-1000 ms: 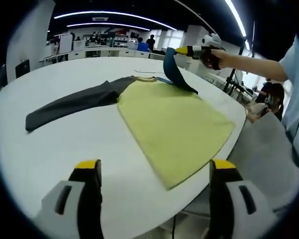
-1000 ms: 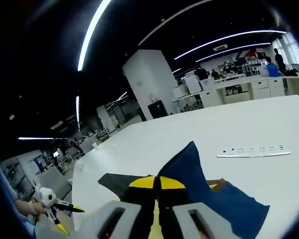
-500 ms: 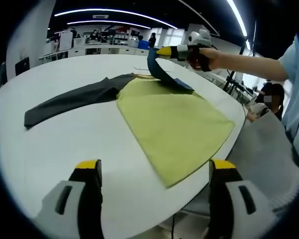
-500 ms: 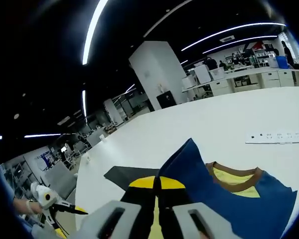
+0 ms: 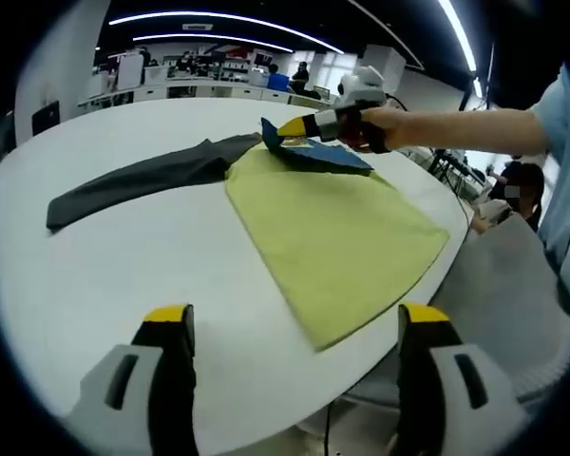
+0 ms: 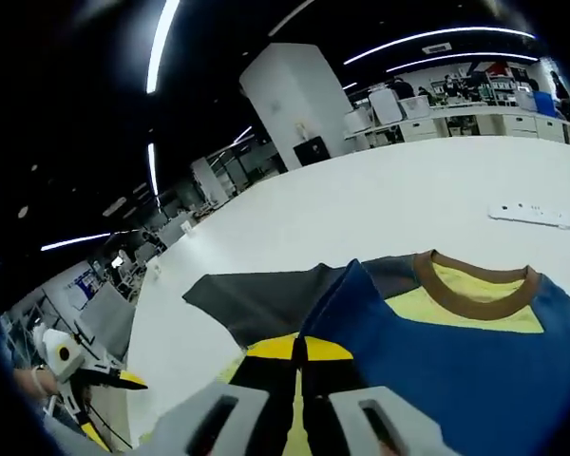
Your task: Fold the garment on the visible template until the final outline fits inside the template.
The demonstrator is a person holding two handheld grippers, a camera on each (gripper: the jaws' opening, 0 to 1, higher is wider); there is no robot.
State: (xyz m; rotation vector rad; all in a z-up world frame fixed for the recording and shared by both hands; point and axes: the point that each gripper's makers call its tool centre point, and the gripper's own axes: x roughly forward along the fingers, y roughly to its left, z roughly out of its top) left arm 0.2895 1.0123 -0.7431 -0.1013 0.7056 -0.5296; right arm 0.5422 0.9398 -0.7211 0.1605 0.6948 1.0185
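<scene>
Garment (image 5: 332,223) is soft matt cloth: yellow body, dark grey sleeve (image 5: 138,180) and blue sleeve (image 6: 437,366), with a brown ribbed-looking collar (image 6: 475,290). Table (image 5: 85,275) is smooth white, faint sheen. Left gripper (image 5: 294,328) has matt black jaws, yellow tips and light grey plastic housings. Right gripper (image 6: 297,350), pinched onto the blue cloth, looks the same plastic, yellow-tipped.

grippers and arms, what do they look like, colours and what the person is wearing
The left gripper has two broad jaws, black with light grey bodies and yellow tips. The right gripper has the same yellow tips on dark jaws and a white body. The person's sleeve is light blue and short.
</scene>
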